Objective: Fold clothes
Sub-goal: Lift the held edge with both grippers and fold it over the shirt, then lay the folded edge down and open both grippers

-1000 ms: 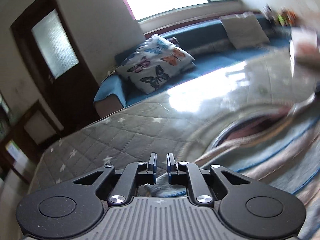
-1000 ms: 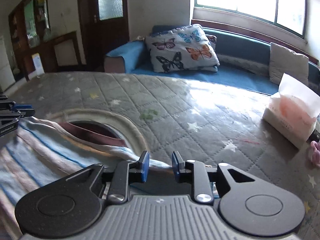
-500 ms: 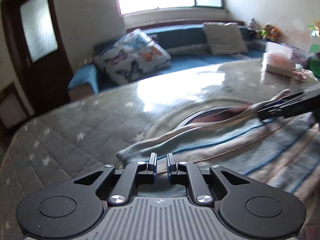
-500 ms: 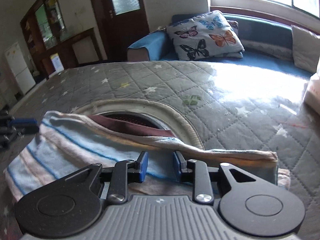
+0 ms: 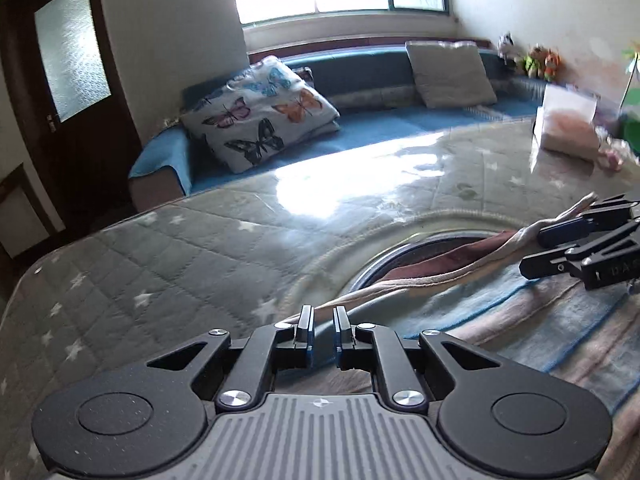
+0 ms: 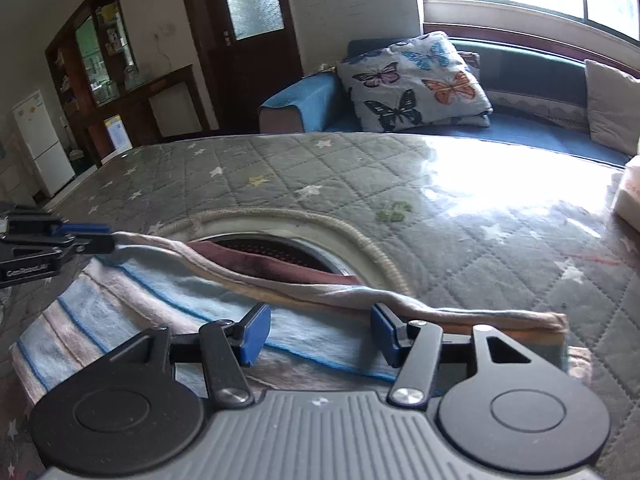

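left wrist view: my left claw [image 5: 322, 330] is nipped shut on the near edge of the striped garment [image 5: 500, 320], pinning that corner, i judge, so the fold stays lined up on the quilted table cover [image 5: 180, 264].

right wrist view: my right claw [image 6: 318, 330] is opening, pads clear of the cloth, letting its folded edge settle. the garment lies flat on the cover in pale blue and beige bands, soft and fleecy, a maroon layer showing under the top fold.

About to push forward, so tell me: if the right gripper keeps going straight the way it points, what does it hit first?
Probably the folded edge of the striped garment just ahead of the right gripper, whose jaws are opening; depth is uncertain.
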